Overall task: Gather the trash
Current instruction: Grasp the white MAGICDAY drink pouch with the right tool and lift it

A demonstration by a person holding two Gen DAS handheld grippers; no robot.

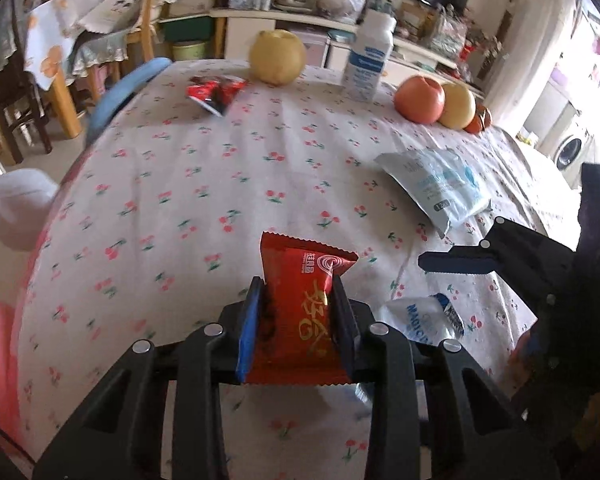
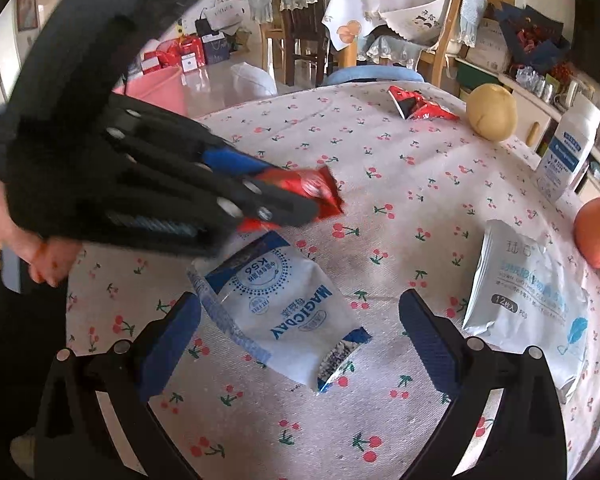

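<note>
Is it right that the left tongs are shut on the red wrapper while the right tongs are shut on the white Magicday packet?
Not quite. The right tongs are open over the Magicday packet, as the right wrist view shows. The left tongs are indeed shut on the red wrapper.

The right gripper hangs with fingers wide apart around a white-and-blue packet lying on the surface. The left gripper pinches a red wrapper.

Glossy foil red wrapper (crinkled); matt cotton tablecloth.
</note>
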